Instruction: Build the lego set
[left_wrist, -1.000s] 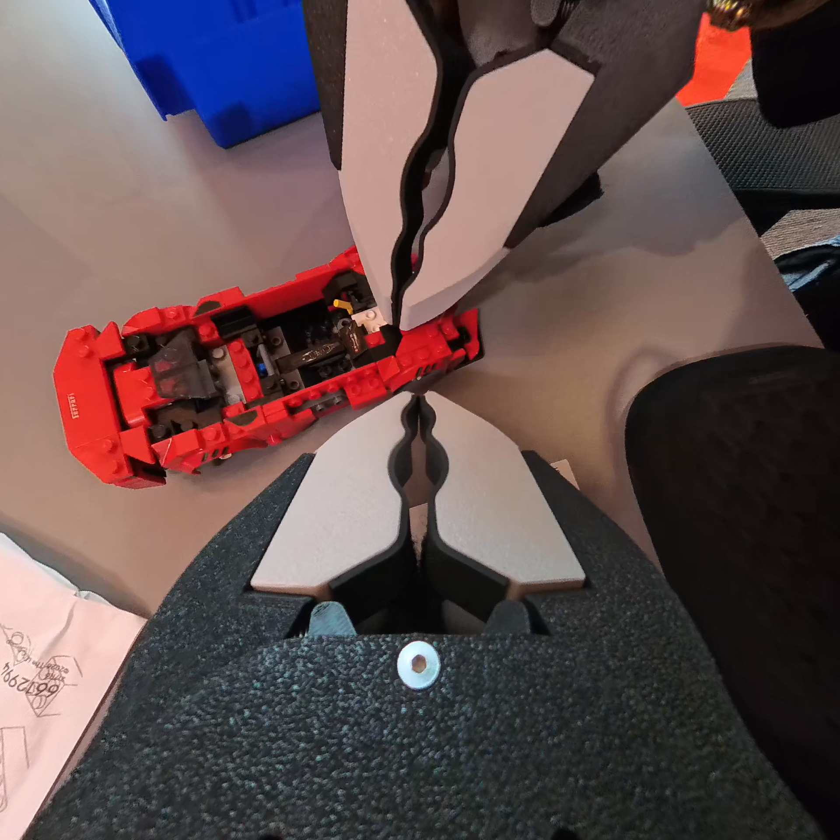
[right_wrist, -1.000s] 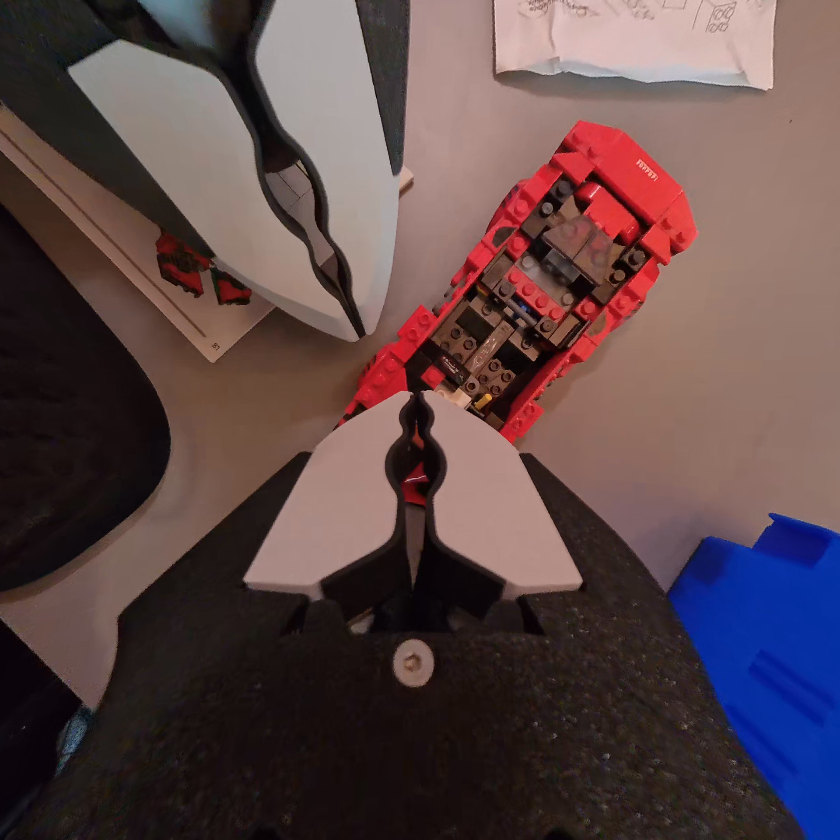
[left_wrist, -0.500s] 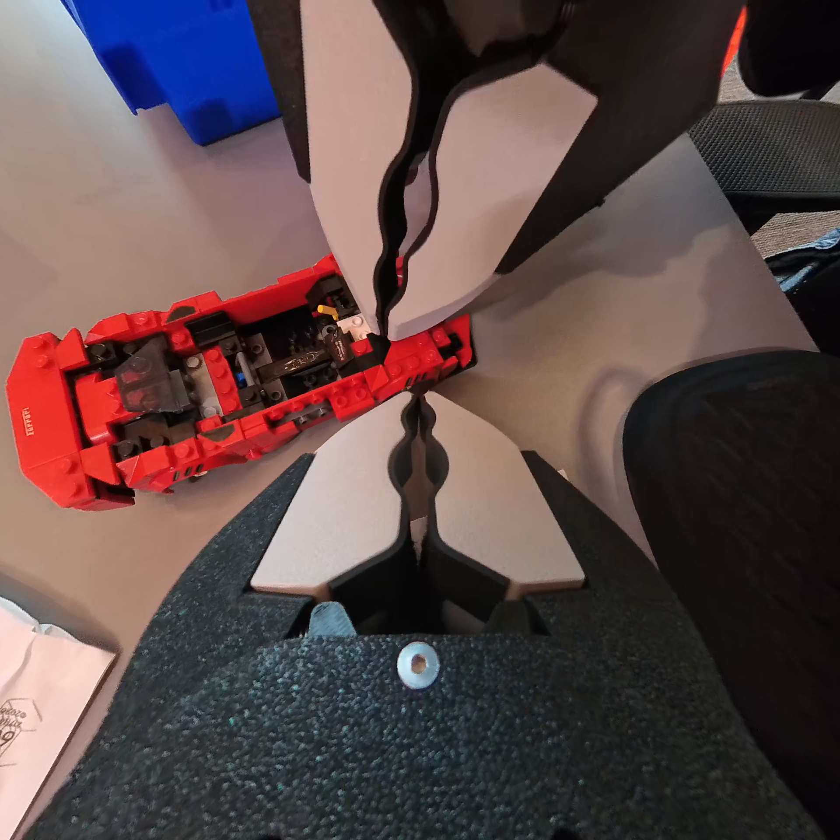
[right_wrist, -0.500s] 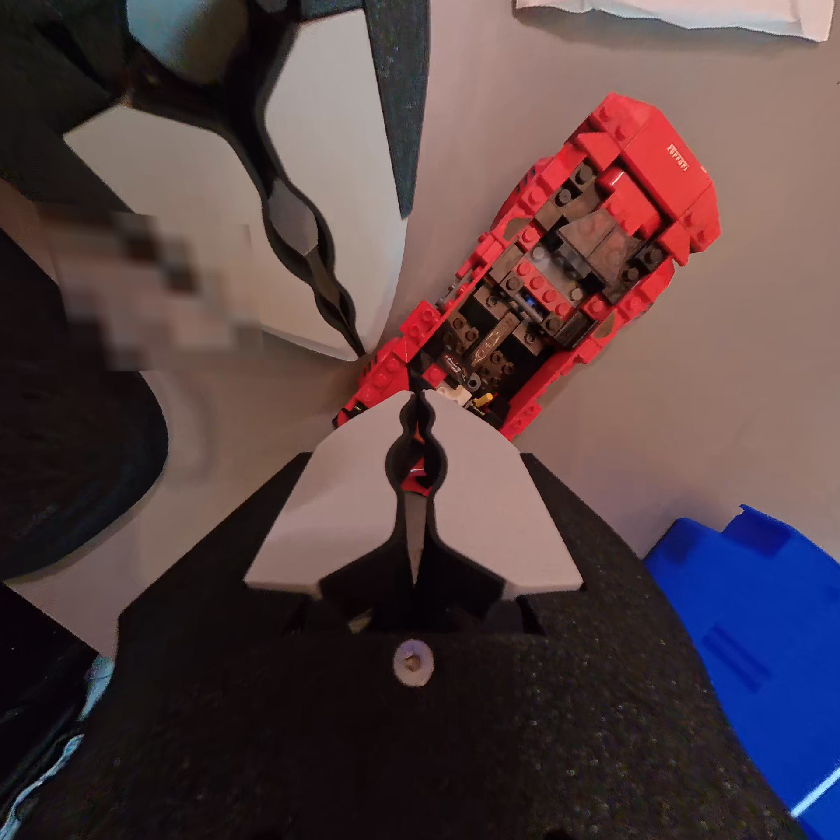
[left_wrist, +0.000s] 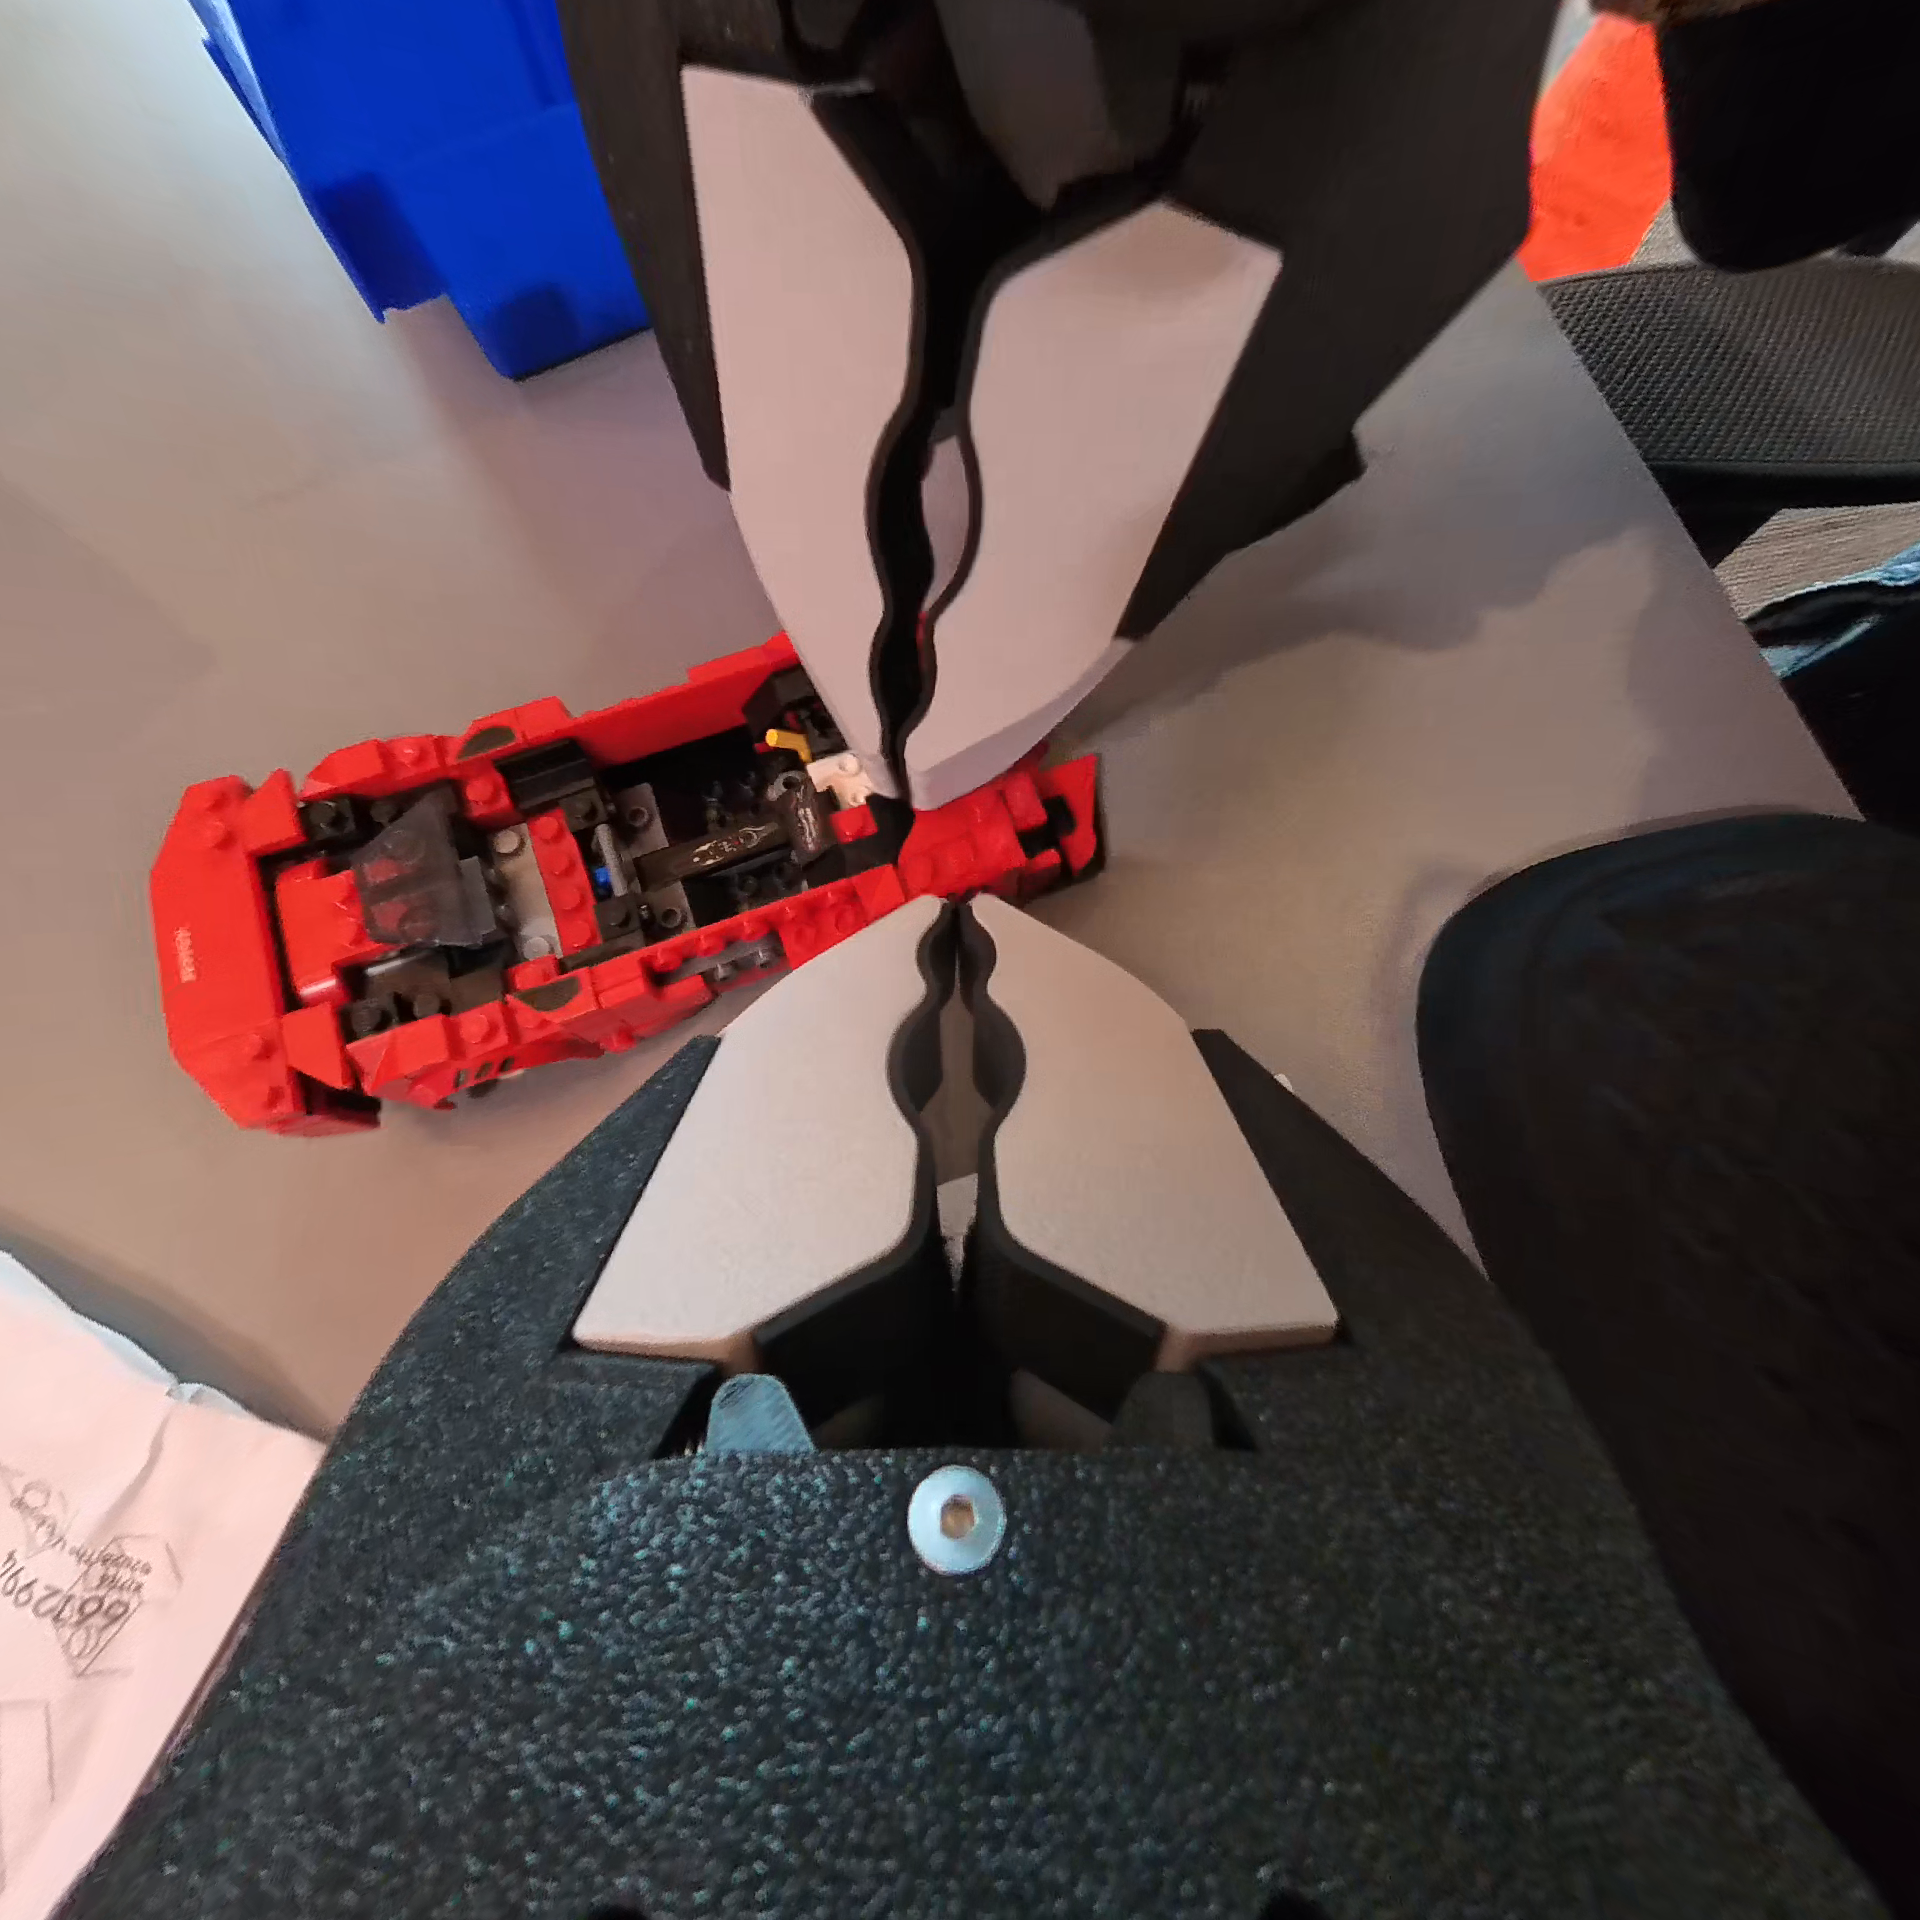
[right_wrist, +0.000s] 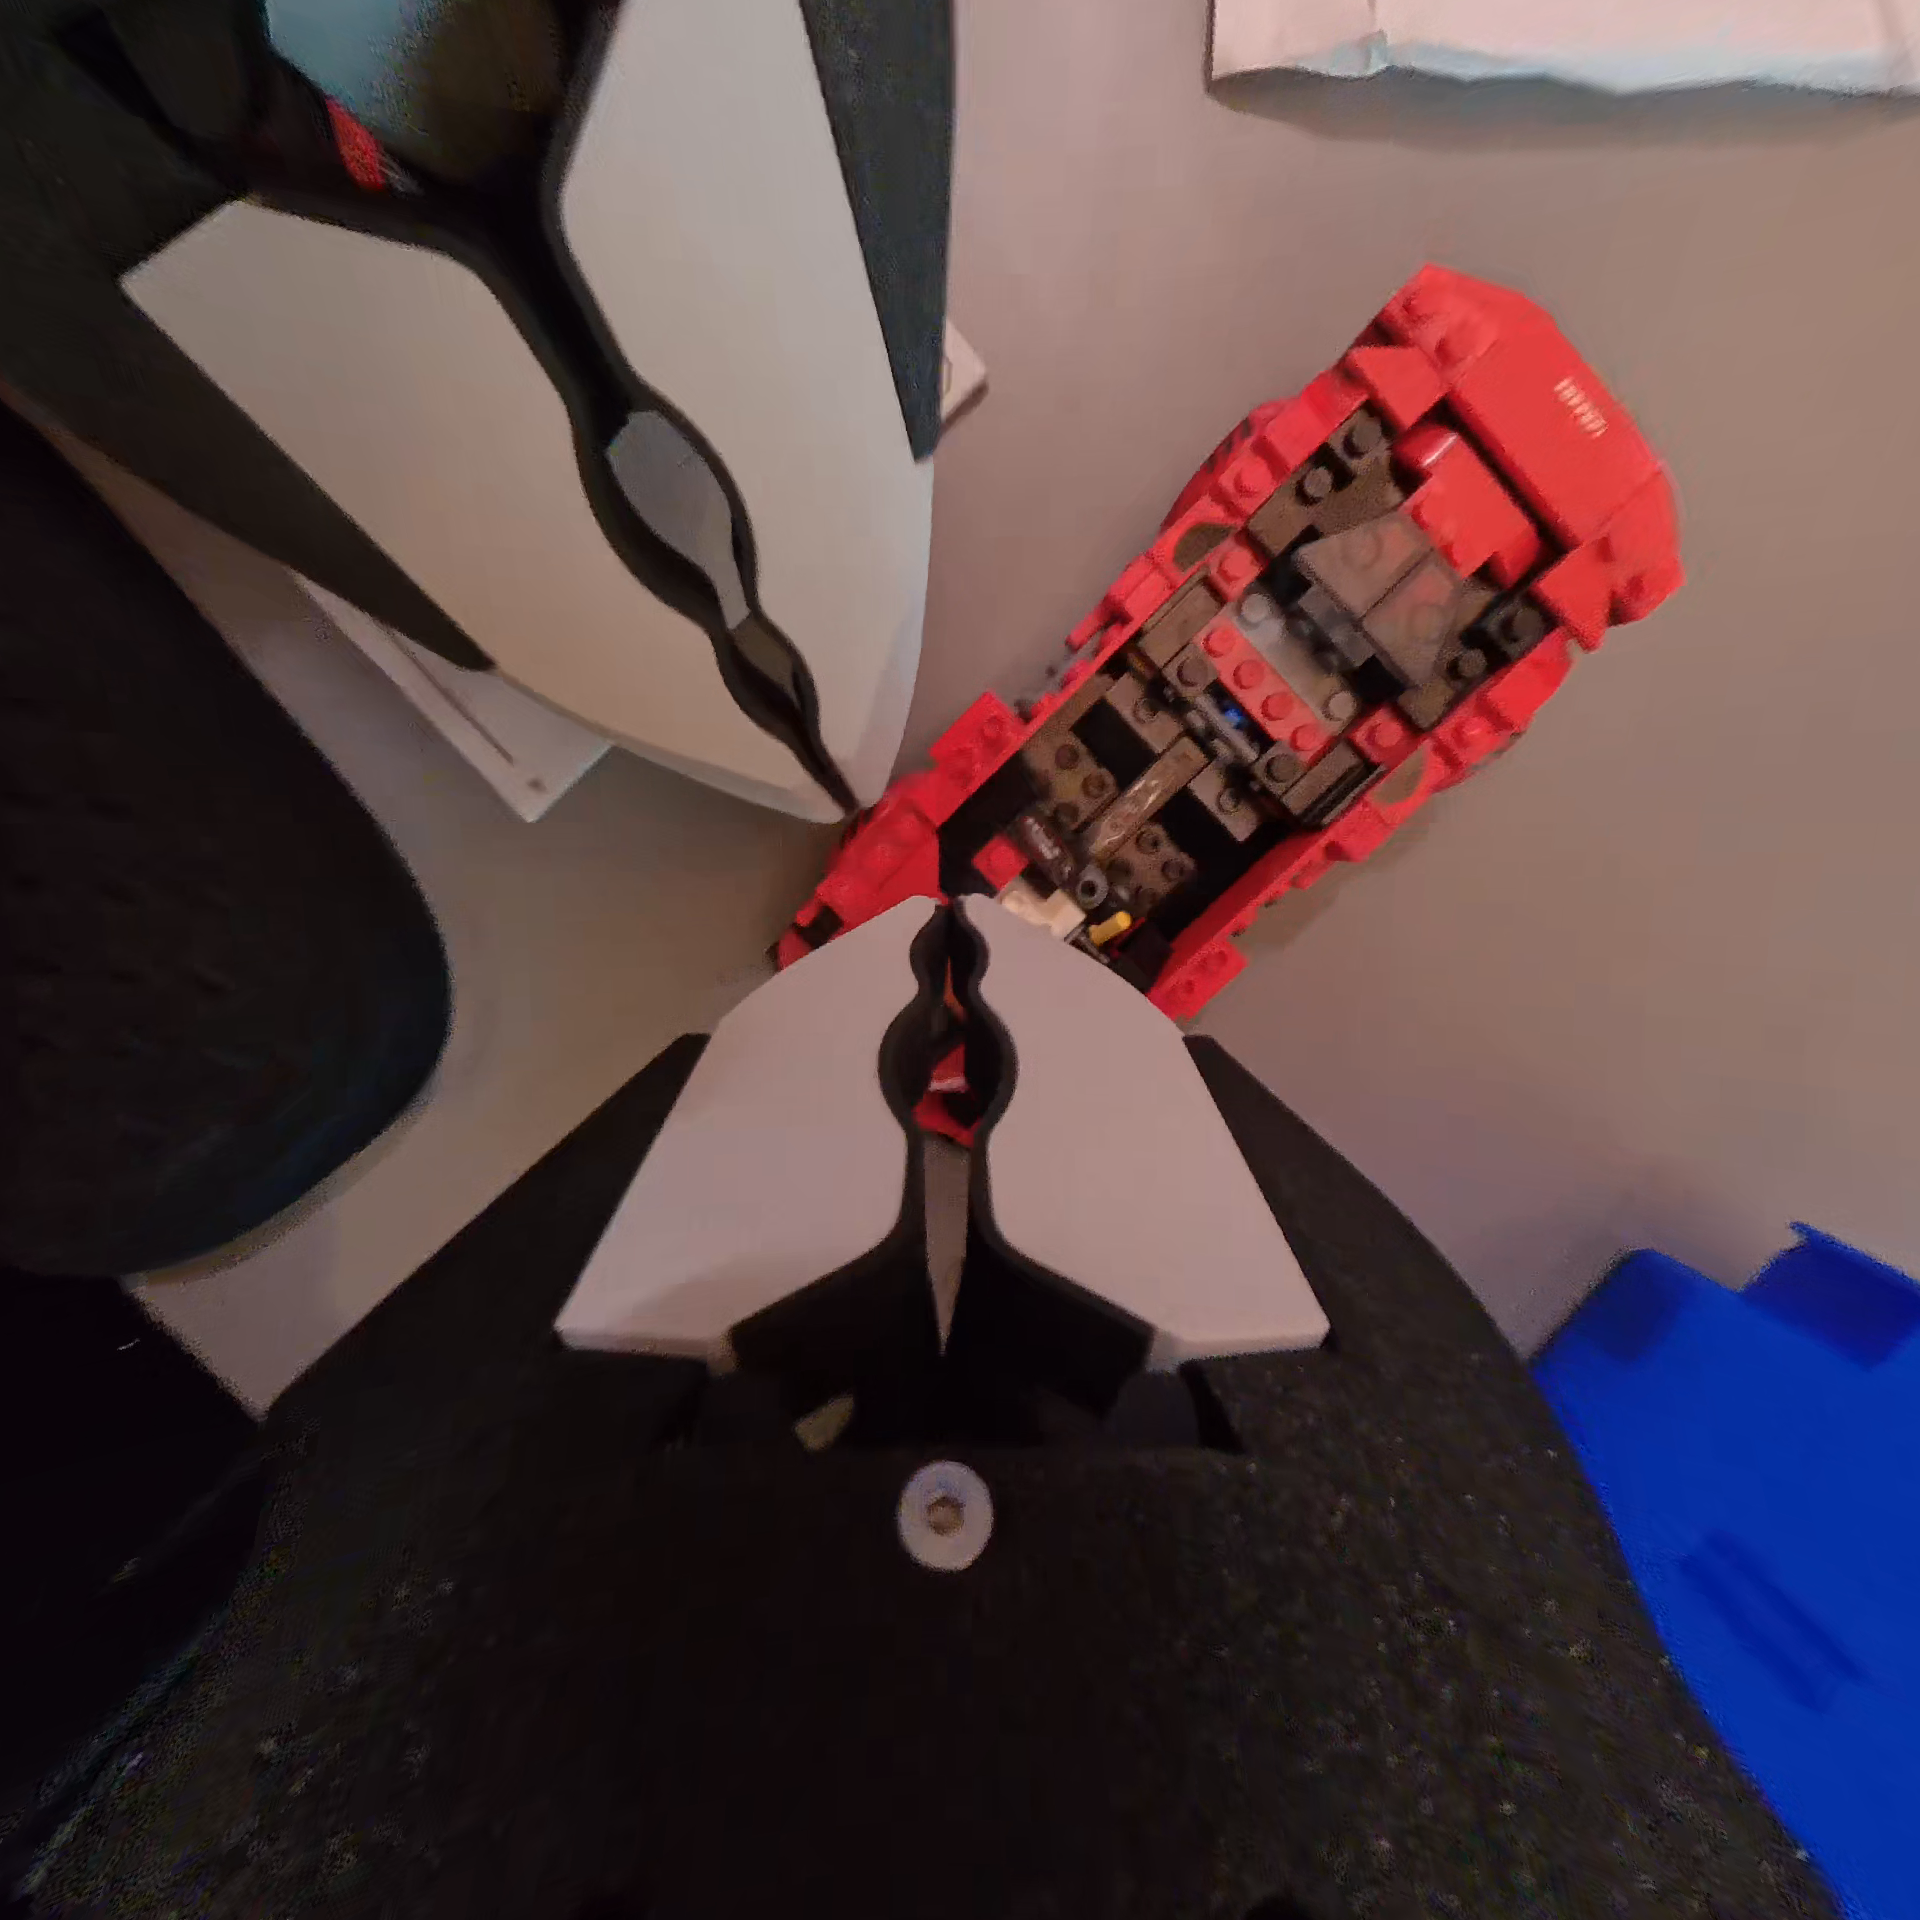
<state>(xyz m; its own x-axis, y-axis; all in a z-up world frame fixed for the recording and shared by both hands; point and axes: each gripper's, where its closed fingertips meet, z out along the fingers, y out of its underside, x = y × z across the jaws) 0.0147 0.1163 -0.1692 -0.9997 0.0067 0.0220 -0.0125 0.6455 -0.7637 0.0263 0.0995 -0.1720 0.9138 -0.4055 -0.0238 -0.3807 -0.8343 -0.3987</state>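
Observation:
A part-built red and black lego car (left_wrist: 582, 883) lies on the grey table (left_wrist: 260, 540), its studded inside facing up; it also shows in the right wrist view (right_wrist: 1351, 623). My left gripper (left_wrist: 954, 912) is shut, its tips at the near side of the car's right end, and the hollow between its fingers shows only table. My right gripper (right_wrist: 951, 912) is shut, its tips down on the same end of the car beside a small white piece (right_wrist: 1039, 906). Red shows through its hollow; I cannot tell whether that is a held piece or the car below. The two tips are close together.
A blue bin (left_wrist: 447, 177) stands at the far side and also shows in the right wrist view (right_wrist: 1745, 1558). A white paper bag (left_wrist: 94, 1558) lies beyond the car's nose. A white booklet (right_wrist: 499, 717) lies under the left gripper. A black chair (left_wrist: 1683, 1299) sits at the table's edge. Only a small space, under 4 cm, lies between the two pairs of fingers.
Both grippers stay shut. The left gripper's tips have closed in on the corner of the car's end. The car has barely moved on the table.

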